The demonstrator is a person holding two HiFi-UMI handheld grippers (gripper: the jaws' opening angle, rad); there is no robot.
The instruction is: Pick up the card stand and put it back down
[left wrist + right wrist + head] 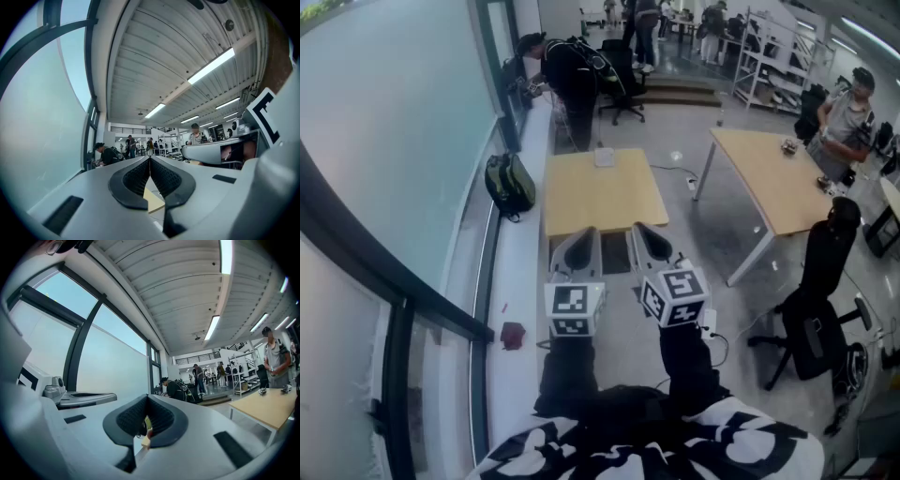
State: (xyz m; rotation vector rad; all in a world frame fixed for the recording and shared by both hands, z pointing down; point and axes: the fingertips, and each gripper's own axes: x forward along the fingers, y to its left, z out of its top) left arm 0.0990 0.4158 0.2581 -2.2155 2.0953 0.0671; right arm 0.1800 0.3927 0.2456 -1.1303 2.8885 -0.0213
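Observation:
A small white object (604, 157), apparently the card stand, sits at the far edge of a small wooden table (600, 202) in the head view. Both grippers hang side by side in the air short of the table's near edge, well away from the stand. My left gripper (586, 234) is shut and empty; in its own view the jaws (150, 159) meet at the tip, with a sliver of tabletop (152, 199) below. My right gripper (645, 230) is also shut with nothing held (147, 398). Neither gripper view shows the stand.
A larger wooden table (769, 178) stands to the right, with a black office chair (820, 300) nearer. A backpack (508, 183) and a dark red item (513, 335) lie on the window ledge at left. A person (567, 75) bends over beyond the small table.

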